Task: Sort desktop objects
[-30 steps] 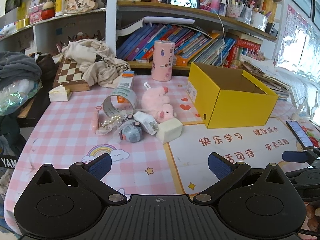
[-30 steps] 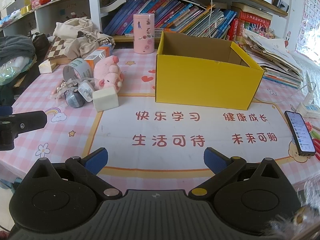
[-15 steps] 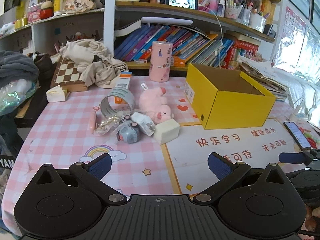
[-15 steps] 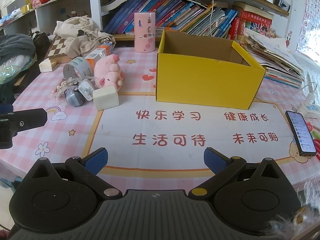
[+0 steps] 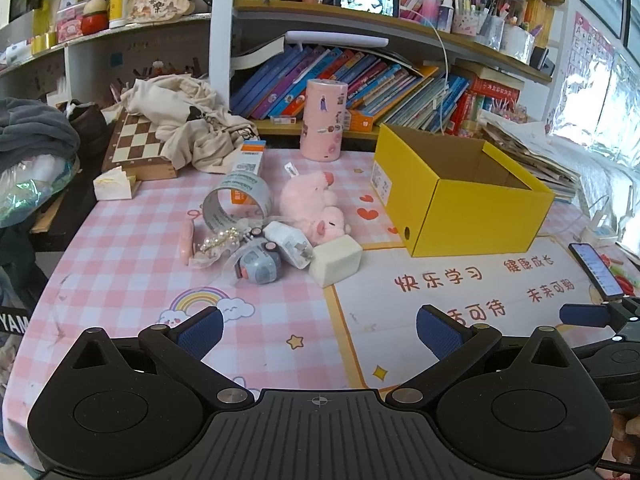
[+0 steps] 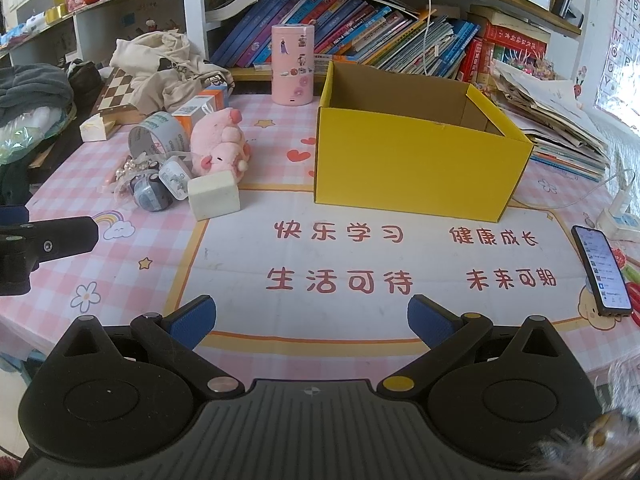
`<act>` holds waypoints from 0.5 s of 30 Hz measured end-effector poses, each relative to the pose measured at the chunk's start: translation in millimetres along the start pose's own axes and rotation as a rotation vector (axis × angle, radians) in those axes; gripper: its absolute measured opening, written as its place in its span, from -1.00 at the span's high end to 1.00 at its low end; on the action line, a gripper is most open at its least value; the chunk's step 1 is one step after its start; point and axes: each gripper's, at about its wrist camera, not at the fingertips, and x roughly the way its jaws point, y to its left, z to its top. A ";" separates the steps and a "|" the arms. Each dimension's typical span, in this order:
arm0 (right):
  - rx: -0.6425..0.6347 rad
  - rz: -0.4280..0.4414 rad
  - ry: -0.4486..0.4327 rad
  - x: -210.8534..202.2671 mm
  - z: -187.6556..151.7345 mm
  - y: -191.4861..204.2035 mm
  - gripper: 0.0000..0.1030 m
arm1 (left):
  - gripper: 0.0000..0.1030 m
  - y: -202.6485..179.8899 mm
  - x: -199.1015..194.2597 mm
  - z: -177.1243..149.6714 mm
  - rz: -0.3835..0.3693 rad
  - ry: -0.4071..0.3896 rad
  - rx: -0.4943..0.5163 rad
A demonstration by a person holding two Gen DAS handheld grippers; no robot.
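Clutter (image 5: 260,236) to be sorted sits bunched on the pink checked tablecloth (image 5: 120,264), left of the open yellow box (image 5: 460,196), which looks empty as far as its inside shows. The heap holds a tape roll (image 5: 236,200), a pink plush pig (image 5: 312,208), a cream block (image 5: 335,260), a white charger (image 5: 290,242), a round grey-blue gadget (image 5: 258,266) and a string of beads (image 5: 218,240). Both tools hang low over the near edge, well apart from the heap; the left gripper (image 5: 318,326) has its jaws spread wide with nothing between them, and so has the right gripper (image 6: 312,316). No pick has begun, by my reading. The cream block looks the best first choice: it lies at the near edge of the heap, closest to the box, with flat sides to clamp. The left gripper faces the heap more squarely, so it should come in low with a finger on each flat side and close without nudging the charger touching it. The plush would squash, and the beads may tangle in the clear wrap beside them. What lies under the wrap is hard to make out, the box floor is mostly hidden by its walls, and the label on the orange-and-white carton (image 5: 249,158) behind the tape is too small to read. A phone (image 6: 602,270) lies near the table's right edge, clear of the work.
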 end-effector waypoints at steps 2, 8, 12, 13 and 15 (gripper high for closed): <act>0.000 0.000 0.000 0.0 0.0 0.4 -1.00 | -1.00 0.0 -0.2 -0.1 0.000 0.000 0.001; -0.003 0.000 0.001 -0.1 -0.1 1.9 -1.00 | -1.00 0.8 -0.5 -0.2 0.000 -0.003 0.002; -0.007 0.001 0.000 -0.2 0.1 2.9 -1.00 | -1.00 0.7 -0.2 -0.2 0.003 0.000 0.005; -0.008 0.001 0.000 -0.2 0.1 3.1 -1.00 | -1.00 0.7 -0.1 -0.1 0.003 0.000 0.005; -0.008 0.001 0.001 -0.1 0.3 3.5 -1.00 | -1.00 1.3 0.0 0.3 0.000 -0.001 0.004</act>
